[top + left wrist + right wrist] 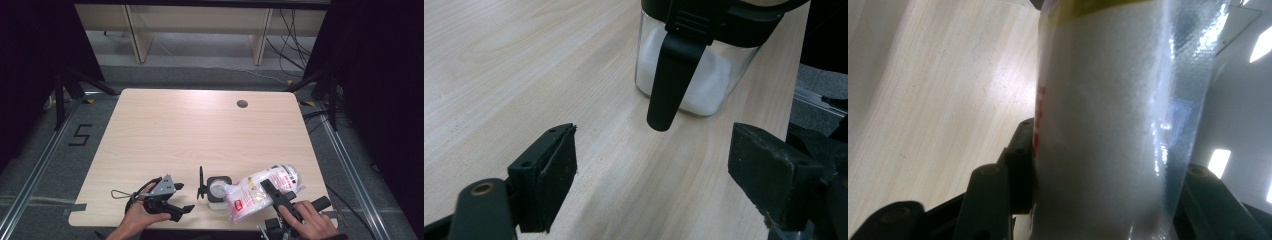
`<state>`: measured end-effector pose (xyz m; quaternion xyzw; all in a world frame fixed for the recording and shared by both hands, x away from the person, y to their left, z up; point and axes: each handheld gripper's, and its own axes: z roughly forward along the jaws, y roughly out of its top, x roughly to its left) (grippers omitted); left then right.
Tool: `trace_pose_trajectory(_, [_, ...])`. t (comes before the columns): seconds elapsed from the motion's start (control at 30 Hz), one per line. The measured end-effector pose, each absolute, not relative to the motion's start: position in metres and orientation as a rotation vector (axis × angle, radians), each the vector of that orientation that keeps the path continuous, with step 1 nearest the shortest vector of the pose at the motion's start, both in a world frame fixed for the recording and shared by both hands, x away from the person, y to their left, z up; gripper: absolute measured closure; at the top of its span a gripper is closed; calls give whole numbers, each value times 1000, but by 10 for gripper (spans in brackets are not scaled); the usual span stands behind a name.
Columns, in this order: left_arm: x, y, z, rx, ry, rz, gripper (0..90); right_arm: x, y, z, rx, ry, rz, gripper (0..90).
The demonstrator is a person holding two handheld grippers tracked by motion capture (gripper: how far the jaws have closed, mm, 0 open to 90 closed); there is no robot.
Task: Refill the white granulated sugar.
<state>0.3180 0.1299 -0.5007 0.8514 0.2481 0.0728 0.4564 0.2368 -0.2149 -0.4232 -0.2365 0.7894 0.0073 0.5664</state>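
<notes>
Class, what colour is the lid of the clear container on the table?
Black lid, clearest in the left gripper view.

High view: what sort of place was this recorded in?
Likely a lab or recording studio, not a home: a bare wooden table with a cable hole, dark curtains at the sides, loose cables on the floor.

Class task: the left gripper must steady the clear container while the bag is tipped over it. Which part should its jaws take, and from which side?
Probably the container's clear lower body, below the black collar, approached level from the left gripper's side. Those walls look flat and parallel, and the open jaws already face it. Avoid the hanging black lid; it seems hinged and may swing. The bag sits on the far side in the right gripper.
</notes>
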Motion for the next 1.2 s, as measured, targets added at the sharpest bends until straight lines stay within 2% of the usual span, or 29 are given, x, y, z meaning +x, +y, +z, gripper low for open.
trace_pose_trajectory(0.8, [319, 131, -500, 2103, 586, 194, 192, 241, -220, -427, -496, 1902, 104, 581])
trace_pose_trajectory(1.2, [316, 129, -501, 2083, 631, 181, 192, 244, -222, -430, -474, 1922, 151, 593])
